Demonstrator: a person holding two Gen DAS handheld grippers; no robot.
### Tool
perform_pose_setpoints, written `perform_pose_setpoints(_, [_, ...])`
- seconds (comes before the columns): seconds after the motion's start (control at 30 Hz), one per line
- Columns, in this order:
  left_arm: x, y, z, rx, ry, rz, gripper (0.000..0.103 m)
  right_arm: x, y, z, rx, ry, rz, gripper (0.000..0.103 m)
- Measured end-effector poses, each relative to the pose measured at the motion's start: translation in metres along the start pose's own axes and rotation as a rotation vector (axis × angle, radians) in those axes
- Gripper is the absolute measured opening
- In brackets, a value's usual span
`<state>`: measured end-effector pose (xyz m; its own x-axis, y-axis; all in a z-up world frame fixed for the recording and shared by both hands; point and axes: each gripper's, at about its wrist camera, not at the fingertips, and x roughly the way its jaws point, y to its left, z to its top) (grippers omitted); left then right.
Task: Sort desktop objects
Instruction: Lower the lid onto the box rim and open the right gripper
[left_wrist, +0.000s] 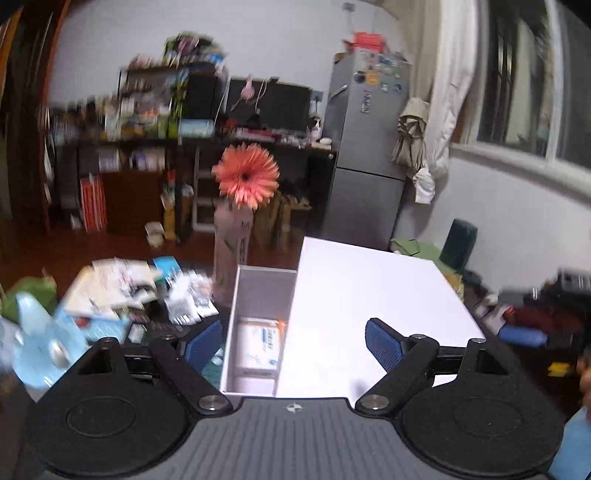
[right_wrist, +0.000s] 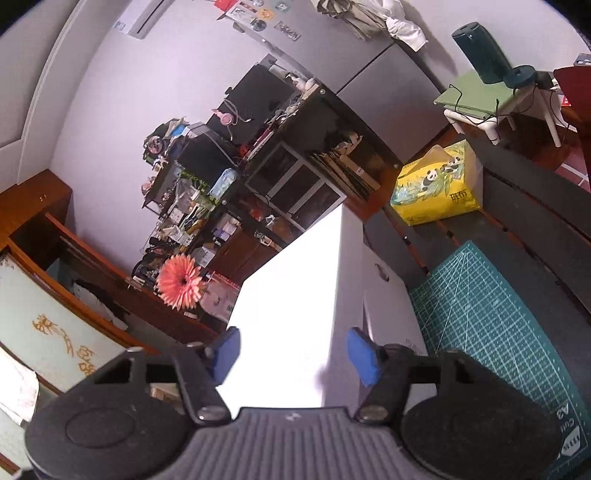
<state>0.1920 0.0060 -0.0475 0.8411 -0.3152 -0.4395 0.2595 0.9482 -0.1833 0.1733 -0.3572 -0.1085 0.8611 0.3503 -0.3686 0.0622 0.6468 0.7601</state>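
Observation:
A white storage box stands on the desk with one drawer pulled out to its left. A white and orange packet lies in the drawer. My left gripper is open and empty, hovering just above the drawer and the box top. My right gripper is open and empty, tilted, with its fingers astride the top edge of the same white box. Loose papers and packets lie in a heap left of the drawer.
A vase with an orange flower stands behind the drawer; the flower also shows in the right wrist view. A light blue object lies at far left. A green cutting mat and a yellow tissue pack lie right of the box.

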Motion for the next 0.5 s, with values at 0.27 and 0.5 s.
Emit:
perform_pose_setpoints(0.27, [0.015,0.012,-0.007,-0.053,0.068,-0.068,0.048,-0.004,0.001,-0.019,-0.010,0.019,-0.022,0.029])
perform_pose_setpoints(0.5, [0.019,0.012,-0.011,-0.053,0.086,-0.079,0.048,-0.006,-0.001,-0.028,-0.009,0.028,-0.061,0.029])
